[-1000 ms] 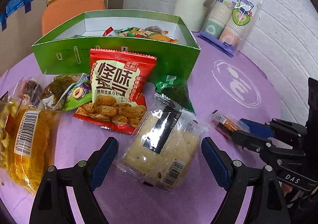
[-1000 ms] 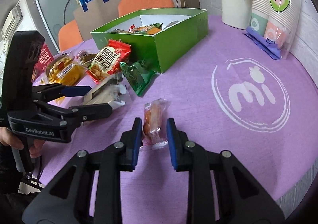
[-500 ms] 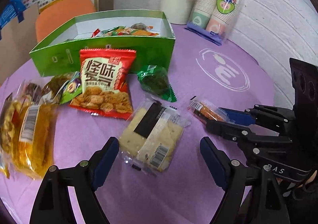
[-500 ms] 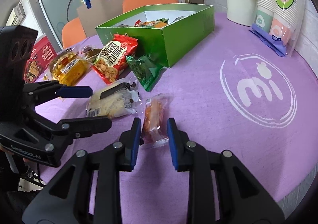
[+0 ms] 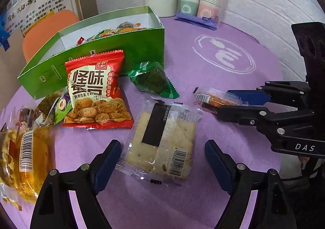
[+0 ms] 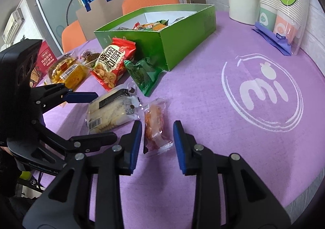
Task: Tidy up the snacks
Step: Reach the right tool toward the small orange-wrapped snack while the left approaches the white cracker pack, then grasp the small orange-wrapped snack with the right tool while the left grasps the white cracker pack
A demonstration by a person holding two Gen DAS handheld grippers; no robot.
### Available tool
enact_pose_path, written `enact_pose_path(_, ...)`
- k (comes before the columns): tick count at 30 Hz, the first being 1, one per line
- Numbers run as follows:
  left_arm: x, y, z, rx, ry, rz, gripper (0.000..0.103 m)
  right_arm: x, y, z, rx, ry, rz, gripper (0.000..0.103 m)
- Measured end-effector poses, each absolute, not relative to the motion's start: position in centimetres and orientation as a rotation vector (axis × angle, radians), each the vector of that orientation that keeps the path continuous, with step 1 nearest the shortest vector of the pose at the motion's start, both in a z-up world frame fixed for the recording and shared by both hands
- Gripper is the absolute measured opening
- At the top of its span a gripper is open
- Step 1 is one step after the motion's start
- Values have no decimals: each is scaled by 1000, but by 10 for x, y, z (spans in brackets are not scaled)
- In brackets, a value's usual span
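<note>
The orange snack (image 6: 155, 127) is bracketed loosely by the opening right gripper (image 6: 156, 143), crowded by the cracker pack (image 5: 162, 139) framed, ungripped, by the wide-open left gripper (image 5: 162, 159).

My left black plastic two-finger gripper (image 5: 162, 159) has angular, strut-like arms studded with round silver screws, and each finger ends in a flat blue pad (image 5: 107, 159). My right black plastic gripper (image 6: 156, 143) is built the same, with blue pads (image 6: 135, 145) and silver screw heads along its arms. White lettering reading "DAS" marks its body, below a boxy black housing with round recesses. Faint lettering marks the left one's frame.
</note>
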State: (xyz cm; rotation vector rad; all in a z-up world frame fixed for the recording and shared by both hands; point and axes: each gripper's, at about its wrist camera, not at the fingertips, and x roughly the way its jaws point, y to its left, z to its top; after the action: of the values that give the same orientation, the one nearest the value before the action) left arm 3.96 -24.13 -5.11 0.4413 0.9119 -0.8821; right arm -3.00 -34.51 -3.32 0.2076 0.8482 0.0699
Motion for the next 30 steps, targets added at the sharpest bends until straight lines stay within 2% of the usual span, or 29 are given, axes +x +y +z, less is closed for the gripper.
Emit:
enact_pose_path(6, 43, -242, -52, 403, 904, -831, 86, -26, -340, -34, 184, 846, 75, 38)
enact_pose_path(8, 44, -241, -52, 378, 898, -788, 78, -25, -338, -34, 166, 847, 71, 25)
enact_pose_path(9, 42, -241, -50, 371, 885, -778, 64, -25, -338, -35, 171, 845, 74, 25)
enact_pose_path(16, 50, -218, -43, 199, 976, -805, 64, -33, -332, -11, 163, 792, 117, 23)
enact_pose_path(18, 53, -207, -34, 135, 984, -815, 64, -33, -330, 4, 150, 754, 129, 18)
enact_pose_path(19, 53, -203, -29, 124, 971, -813, 64, -32, -329, 10, 146, 739, 137, 5)
enact_pose_path(24, 60, -187, 1, 54, 901, -808, 64, -20, -330, 29, 117, 700, 133, 4)
enact_pose_path(27, 63, -177, 11, 46, 859, -772, 64, -15, -331, 17, 75, 761, 110, 5)
enact_pose_path(30, 65, -168, 6, 29, 873, -760, 64, -23, -340, -3, 90, 823, 92, 11)
